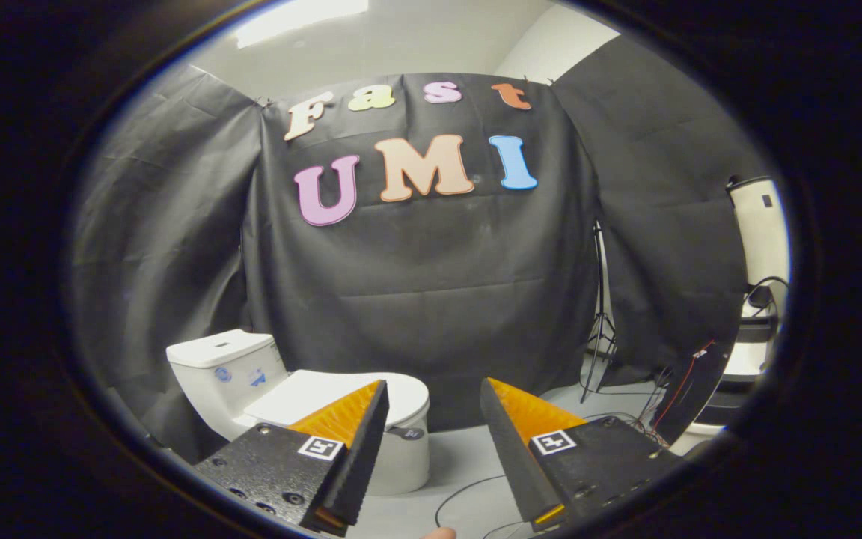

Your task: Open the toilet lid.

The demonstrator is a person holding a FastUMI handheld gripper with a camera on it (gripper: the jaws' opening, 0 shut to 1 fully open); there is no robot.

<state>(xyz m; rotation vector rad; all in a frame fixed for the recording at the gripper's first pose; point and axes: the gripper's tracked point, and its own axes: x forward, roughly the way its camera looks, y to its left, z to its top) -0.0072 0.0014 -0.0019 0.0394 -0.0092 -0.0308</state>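
Note:
A white toilet (401, 457) stands on the floor ahead and to the left, its tank (225, 370) toward the black cloth wall. Its lid (311, 397) lies flat and closed over the bowl, partly hidden behind my left finger (360, 442). My gripper (435, 393) is open, with a wide gap between the fingers and nothing held. The fingertips are still some way short of the toilet, with the bowl's front just beyond the left fingertip. A small dark tab (406, 433) sticks out at the lid's front edge.
A light stand (601, 329) rises from the floor at the right of the cloth wall. Cables (476, 486) trail over the pale floor. White equipment (760, 232) and a dark tilted panel (693, 389) stand at the far right.

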